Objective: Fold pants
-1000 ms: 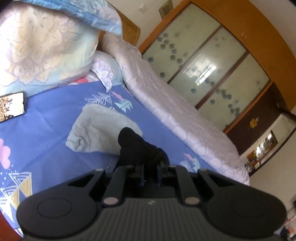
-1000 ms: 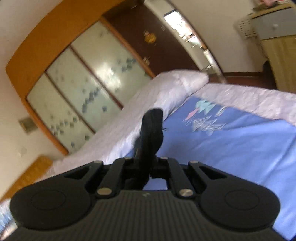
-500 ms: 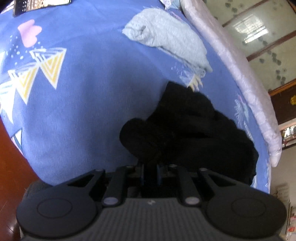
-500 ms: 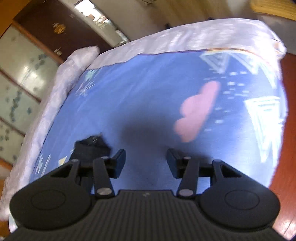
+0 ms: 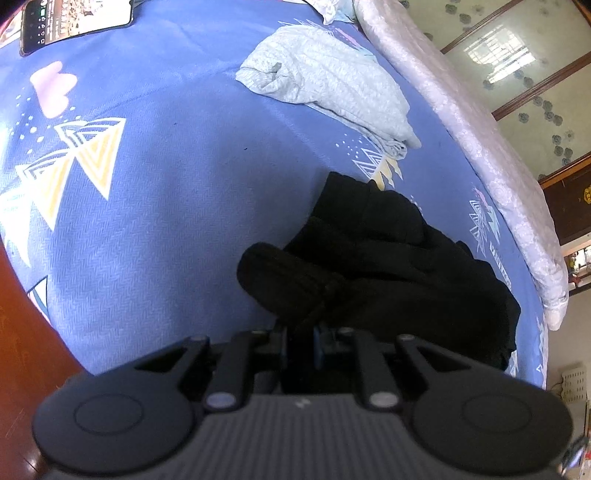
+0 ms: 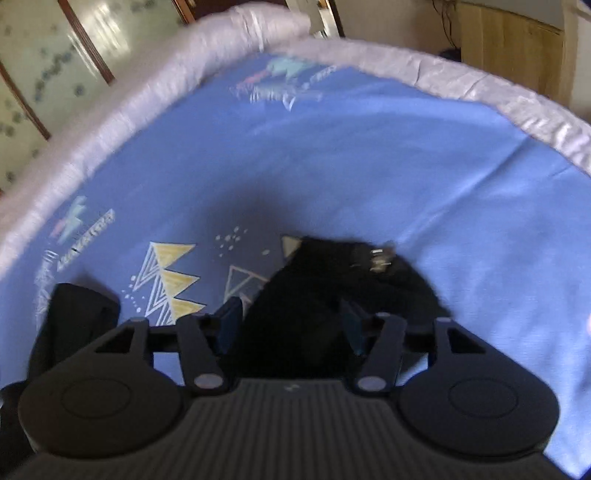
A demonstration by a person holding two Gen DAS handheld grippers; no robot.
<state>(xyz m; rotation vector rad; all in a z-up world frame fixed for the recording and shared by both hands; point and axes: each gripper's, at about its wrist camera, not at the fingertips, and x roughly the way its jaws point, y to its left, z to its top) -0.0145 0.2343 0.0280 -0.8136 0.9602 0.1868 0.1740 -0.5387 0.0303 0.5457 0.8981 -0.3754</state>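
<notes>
The black pants [image 5: 388, 266] lie in a crumpled heap on the blue patterned bedsheet [image 5: 166, 192]. My left gripper [image 5: 300, 341] is shut on a fold of the pants at the heap's near edge. In the right wrist view my right gripper [image 6: 291, 325] is open, its jaws wide apart, with a part of the black pants [image 6: 332, 291] lying between and just beyond the fingers. Another black piece of the pants [image 6: 74, 314] shows at the lower left of that view.
A folded light grey garment [image 5: 328, 85] lies farther up the bed. A phone [image 5: 74, 22] rests on the sheet at the far left. A rolled pale quilt [image 5: 480, 140] borders the bed's far side. The wooden bed edge [image 5: 22, 350] is at lower left.
Both grippers came down from the air to the bed. The right gripper let go of the pants and opened, then moved over the pants. The left gripper kept its hold.
</notes>
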